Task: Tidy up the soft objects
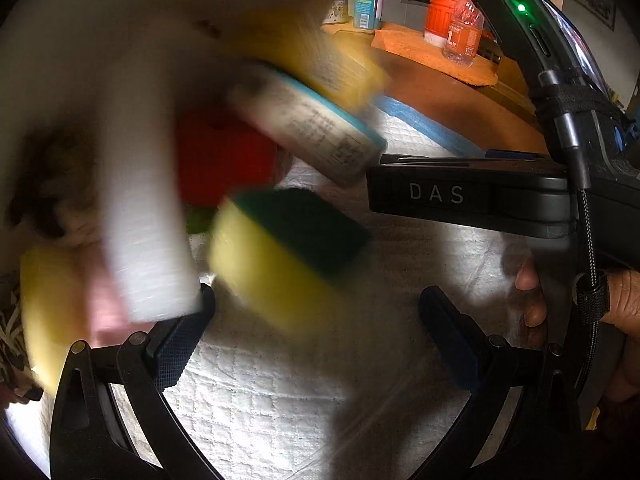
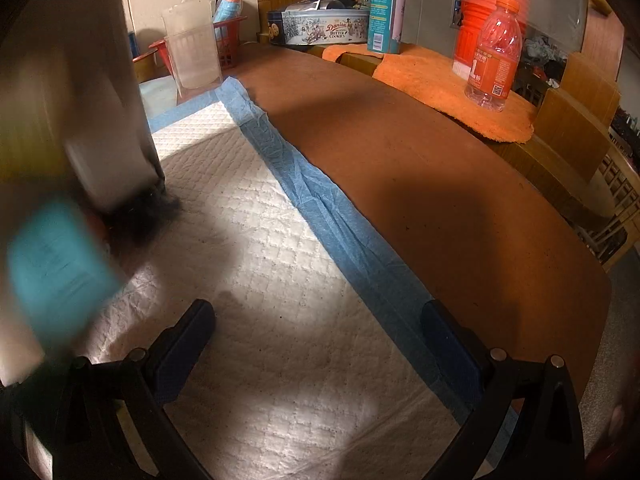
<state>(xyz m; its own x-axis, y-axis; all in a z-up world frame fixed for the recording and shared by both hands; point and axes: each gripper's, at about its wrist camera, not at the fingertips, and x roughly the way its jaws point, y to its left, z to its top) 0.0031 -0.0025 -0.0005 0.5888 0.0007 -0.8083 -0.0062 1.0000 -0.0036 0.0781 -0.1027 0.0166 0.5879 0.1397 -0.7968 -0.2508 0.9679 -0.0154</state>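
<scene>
Both the left gripper (image 1: 316, 320) and right gripper (image 2: 320, 332) had jaws apart and empty; the yellow-green sponge (image 1: 280, 252), blurred, lay on the white pad (image 1: 280, 400) just beyond the left jaws, nearer that hand, long axis running near-left to far-right

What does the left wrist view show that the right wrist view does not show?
Only the left wrist view shows the yellow and green sponge, a red soft object and the right tongs from the side. Only the right wrist view shows the cookie tin and clear container. Both show the white pad, orange bottle and orange towel.
</scene>
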